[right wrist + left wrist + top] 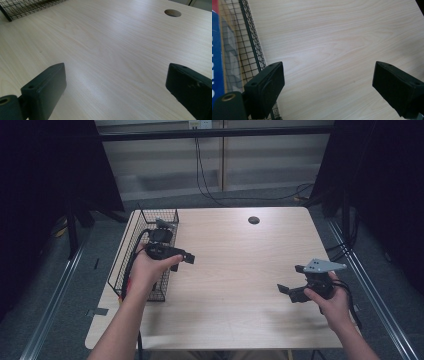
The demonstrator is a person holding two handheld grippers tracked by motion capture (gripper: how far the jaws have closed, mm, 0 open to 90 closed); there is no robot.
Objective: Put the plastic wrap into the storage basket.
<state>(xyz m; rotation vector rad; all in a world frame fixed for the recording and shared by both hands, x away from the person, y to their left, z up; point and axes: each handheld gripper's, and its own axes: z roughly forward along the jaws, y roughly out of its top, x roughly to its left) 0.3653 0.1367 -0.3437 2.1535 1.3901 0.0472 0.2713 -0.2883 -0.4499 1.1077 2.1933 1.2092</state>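
**High view: both grippers held wide over a bare wooden table**

High view shows a light wooden table [235,270] with a black wire basket [150,251] standing along its edge at about 9 o'clock. A round hole [253,220] sits in the tabletop toward 12 o'clock.

The left hand [145,272] holds the left gripper [181,260] just beside the basket's inner wall, pointing toward 3 o'clock. In the left gripper view its jaws stand spread wide with nothing between them, above bare wood; the basket mesh [249,50] runs along the 9 o'clock side, and behind it lies a blue and red package [216,62] with white lettering too cut off to read.

The right hand [334,305] holds the right gripper [292,281] at about 4 o'clock on the table, a grey three-cornered plate on top. Its jaws are likewise spread wide and empty. The right gripper view looks across bare wood to the basket corner at 11 o'clock and the hole at 1 o'clock.
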